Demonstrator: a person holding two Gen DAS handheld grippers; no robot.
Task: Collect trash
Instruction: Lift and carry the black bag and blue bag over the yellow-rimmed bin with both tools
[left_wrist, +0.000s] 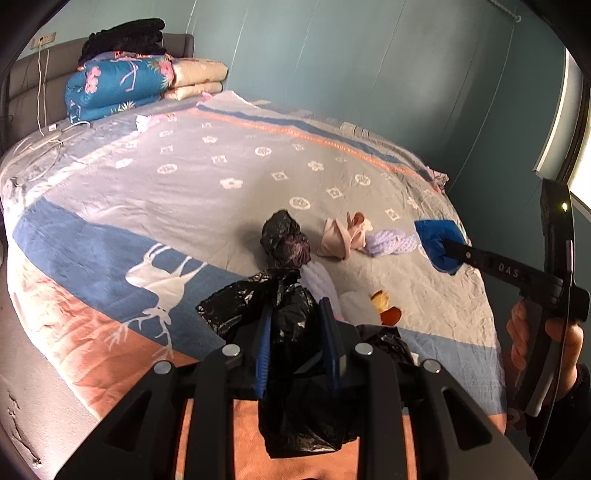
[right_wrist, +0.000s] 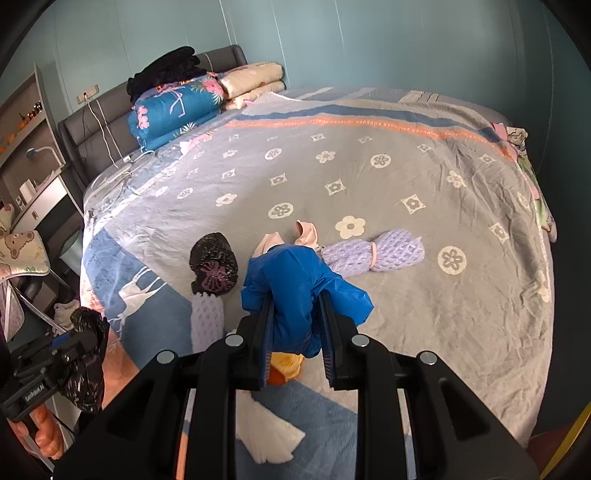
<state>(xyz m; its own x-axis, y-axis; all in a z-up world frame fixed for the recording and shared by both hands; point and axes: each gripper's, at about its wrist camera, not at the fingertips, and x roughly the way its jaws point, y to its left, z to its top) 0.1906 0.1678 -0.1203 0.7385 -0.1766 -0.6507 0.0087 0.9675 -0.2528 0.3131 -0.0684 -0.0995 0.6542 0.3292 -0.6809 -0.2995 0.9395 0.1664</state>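
Note:
My left gripper (left_wrist: 295, 314) is shut on a crumpled black trash bag (left_wrist: 295, 369), held above the near edge of the bed (left_wrist: 207, 192). My right gripper (right_wrist: 295, 306) is shut on a blue plastic wrapper (right_wrist: 295, 277), lifted off the cover. On the bed lie a black and purple net bundle (right_wrist: 214, 262), a pink scrap (right_wrist: 306, 232), a lilac foam net (right_wrist: 376, 253), a white foam net (right_wrist: 207, 317), orange peel (right_wrist: 284, 365) and a white tissue (right_wrist: 266, 432). The left wrist view shows the right gripper (left_wrist: 448, 253) with the blue wrapper (left_wrist: 436, 240) at the right.
Folded quilts (right_wrist: 177, 110) and a black garment are stacked by the grey headboard, with a white cable (right_wrist: 122, 166) on the cover. A shelf unit (right_wrist: 33, 147) and a chair stand left of the bed. Teal walls run behind, and a window (left_wrist: 576, 122) is at the right.

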